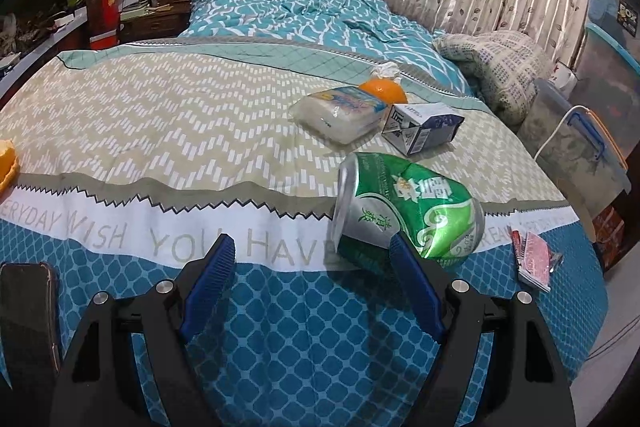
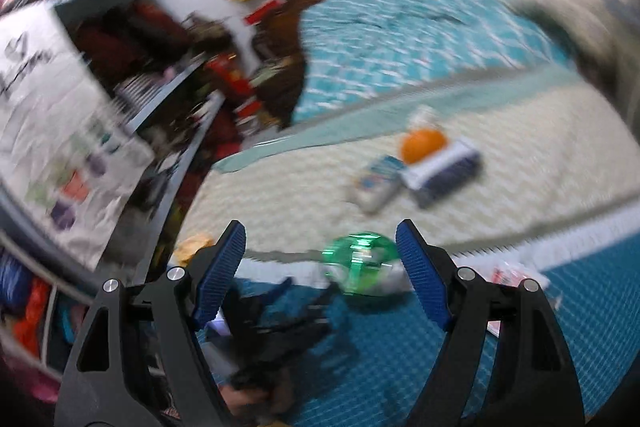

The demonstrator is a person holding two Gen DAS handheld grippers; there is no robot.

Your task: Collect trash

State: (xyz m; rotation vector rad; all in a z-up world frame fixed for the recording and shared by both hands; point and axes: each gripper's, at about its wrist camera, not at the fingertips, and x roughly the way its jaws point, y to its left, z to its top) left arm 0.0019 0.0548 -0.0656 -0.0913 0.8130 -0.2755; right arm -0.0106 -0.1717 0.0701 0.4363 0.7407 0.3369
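Ribbed blue left tongs (image 1: 310,253) gape empty beside a dented green can (image 1: 408,205); blurred right tongs (image 2: 322,241) seemingly likewise.

Bare bedspread (image 1: 160,115) left of crushed can (image 1: 404,207).

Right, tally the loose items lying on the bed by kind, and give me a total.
Crushed green can: 1
Small carton: 1
Tissue pack: 1
Orange plastic bag: 1
Red-and-white wrapper: 1
Phone: 1
Orange item at the left edge, too cropped to identify: 1
Total: 7
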